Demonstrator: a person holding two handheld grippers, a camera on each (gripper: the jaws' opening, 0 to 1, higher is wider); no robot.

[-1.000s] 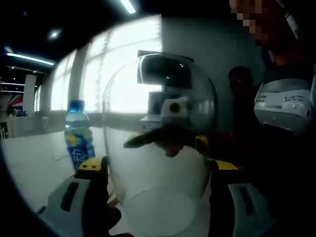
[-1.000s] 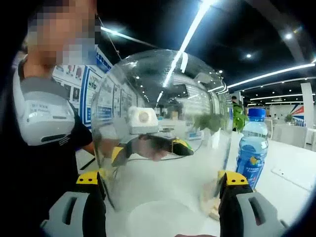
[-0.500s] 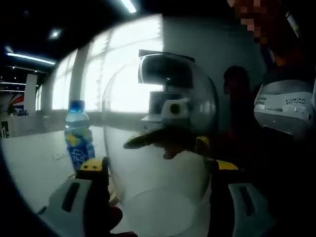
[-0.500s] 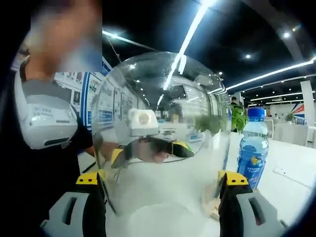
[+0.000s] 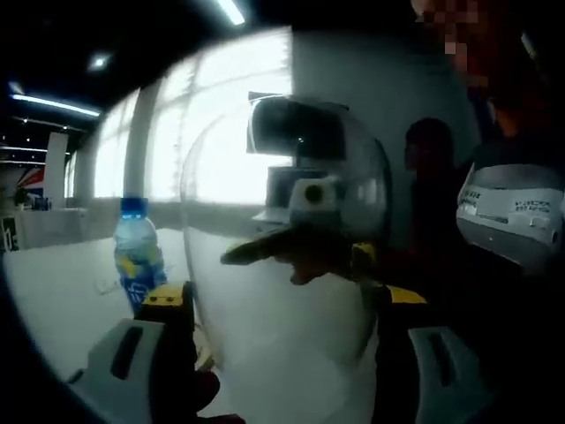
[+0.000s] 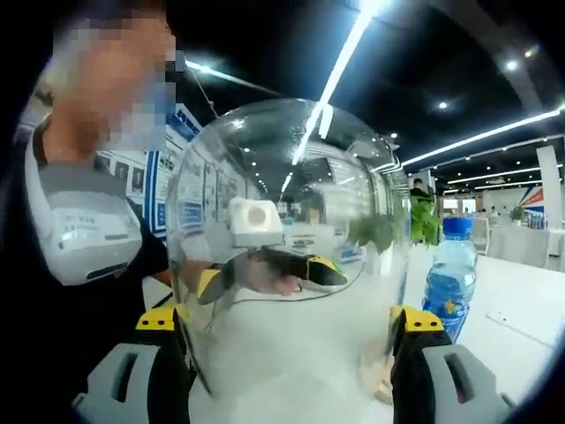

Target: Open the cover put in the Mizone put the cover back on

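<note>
We grip the clear dome cover (image 5: 282,238) between both grippers, fingers (image 6: 163,331) pressed against its sides. The Mizone bottle (image 6: 450,278) stands on the white counter (image 6: 521,300) at three o'clock.

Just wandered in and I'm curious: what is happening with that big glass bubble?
A person is holding a clear, rounded dome cover between two handheld grippers, the left gripper and the right gripper, one on each side of it. A blue-capped Mizone bottle with a blue and yellow label stands upright on the white table beside the cover, outside it.
</note>
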